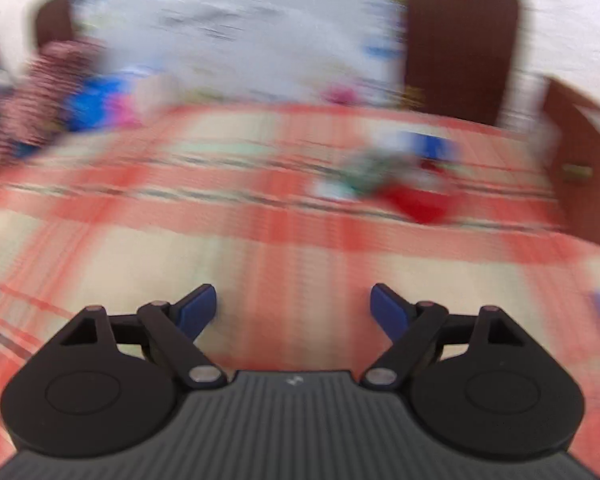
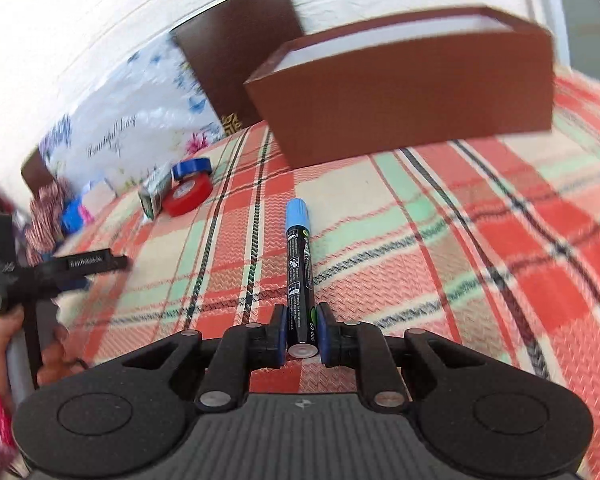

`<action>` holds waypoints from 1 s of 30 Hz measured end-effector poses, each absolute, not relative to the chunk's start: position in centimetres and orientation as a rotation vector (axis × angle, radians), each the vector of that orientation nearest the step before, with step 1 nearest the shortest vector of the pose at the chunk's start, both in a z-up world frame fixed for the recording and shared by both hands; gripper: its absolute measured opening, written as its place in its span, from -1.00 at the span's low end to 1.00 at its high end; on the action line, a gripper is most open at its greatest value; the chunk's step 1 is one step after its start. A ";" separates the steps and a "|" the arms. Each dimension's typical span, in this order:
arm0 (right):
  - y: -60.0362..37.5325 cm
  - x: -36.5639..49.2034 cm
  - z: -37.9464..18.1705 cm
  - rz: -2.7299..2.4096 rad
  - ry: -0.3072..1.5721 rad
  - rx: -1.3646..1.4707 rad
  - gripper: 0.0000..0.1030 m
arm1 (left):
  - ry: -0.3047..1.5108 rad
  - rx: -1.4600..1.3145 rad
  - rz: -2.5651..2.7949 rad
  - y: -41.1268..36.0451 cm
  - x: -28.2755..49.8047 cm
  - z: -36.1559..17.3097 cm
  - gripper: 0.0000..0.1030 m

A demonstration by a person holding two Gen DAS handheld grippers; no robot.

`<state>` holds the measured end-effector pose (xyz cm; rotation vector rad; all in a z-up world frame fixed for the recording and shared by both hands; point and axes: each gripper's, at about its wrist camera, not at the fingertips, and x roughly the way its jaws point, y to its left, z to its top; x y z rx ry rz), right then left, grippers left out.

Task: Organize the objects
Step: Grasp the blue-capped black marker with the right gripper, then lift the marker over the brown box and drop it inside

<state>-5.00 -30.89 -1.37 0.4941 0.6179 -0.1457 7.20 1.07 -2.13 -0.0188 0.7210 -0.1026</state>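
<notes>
My right gripper (image 2: pixel 302 332) is shut on a black marker with a blue cap (image 2: pixel 298 248) and holds it above the plaid blanket (image 2: pixel 460 240), pointing toward an open brown box (image 2: pixel 404 92). A red tape roll (image 2: pixel 188 198), a blue tape roll (image 2: pixel 193 167) and a small green box (image 2: pixel 155 194) lie to the left. My left gripper (image 1: pixel 293 312) is open and empty above the blanket (image 1: pixel 260 248); it also shows at the left edge of the right wrist view (image 2: pixel 96 266). The left wrist view is blurred; the red roll (image 1: pixel 416 200) and the blue roll (image 1: pixel 430 144) show right of centre.
A floral pillow (image 2: pixel 140 120) leans on a dark brown headboard (image 2: pixel 236 40) at the back. A pile of striped and blue items (image 2: pixel 56 216) lies at the far left by the pillow. A dark wooden piece (image 1: pixel 580 168) stands at the right.
</notes>
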 end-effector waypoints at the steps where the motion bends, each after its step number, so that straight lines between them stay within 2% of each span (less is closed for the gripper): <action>1: -31.0 -5.2 -1.5 -0.143 0.616 0.510 -0.71 | 0.738 -0.032 -0.172 -0.7 6.3 -1.4 0.65; 5: -31.6 -5.6 -1.7 -0.120 0.606 0.575 -0.71 | 0.885 -0.133 -0.452 -7.3 4.3 0.3 0.65; 10: -32.3 -6.6 -1.9 -0.089 0.587 0.617 -0.71 | 1.095 -0.136 -0.586 -14.0 4.3 -1.1 0.39; 13: -32.5 -7.1 -2.1 -0.072 0.577 0.623 -0.71 | 1.029 -0.028 -0.545 -16.0 3.2 -1.4 0.00; 14: -32.5 -7.1 -2.1 -0.068 0.574 0.620 -0.71 | 1.023 -0.017 -0.539 -16.2 3.1 -1.3 -0.34; 15: -32.5 -7.2 -2.1 -0.063 0.572 0.613 -0.70 | 1.037 -0.043 -0.561 -16.0 3.3 -1.3 -0.50; 19: -32.2 -7.1 -0.5 -0.060 0.514 0.534 -0.68 | 1.019 -0.090 -0.590 -15.9 4.3 0.5 -0.51; 23: -32.7 -6.3 3.1 -0.079 0.364 0.427 -0.67 | 0.883 -0.078 -0.650 -17.2 5.5 6.1 -0.55; 30: -38.7 -0.3 8.1 -0.180 0.178 0.348 -0.67 | 0.700 -0.016 -0.741 -24.2 10.9 13.7 -0.55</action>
